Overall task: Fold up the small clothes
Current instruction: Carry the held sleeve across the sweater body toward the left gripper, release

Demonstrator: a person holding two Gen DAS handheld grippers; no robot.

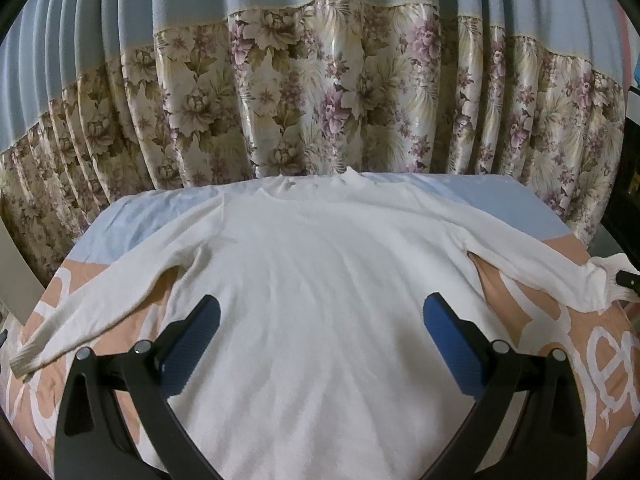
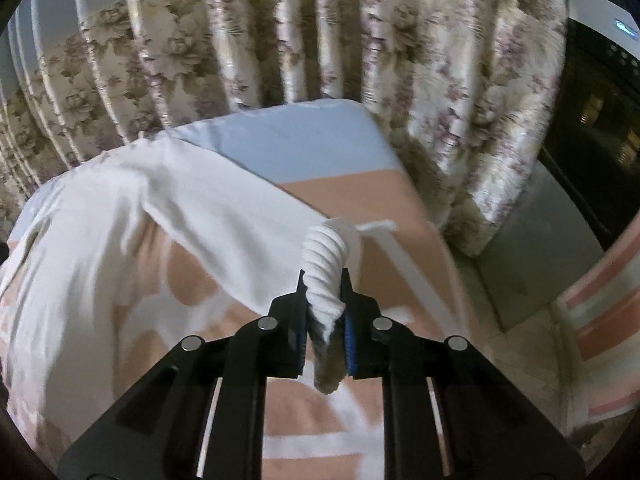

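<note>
The white long-sleeved shirt (image 1: 320, 280) runs off the bottom edge of the left wrist view, so its hem cannot be seen. Its right cuff (image 1: 600, 284) sits at the frame's right edge, where only a dark tip of the right gripper (image 1: 628, 280) shows. In the right wrist view motion blur smears the floral curtain (image 2: 320, 40) and the shirt's body. The cuff's end disappears between the closed blue pads (image 2: 349, 340). The dark appliance (image 2: 592, 128) at right is cropped and unidentifiable.
</note>
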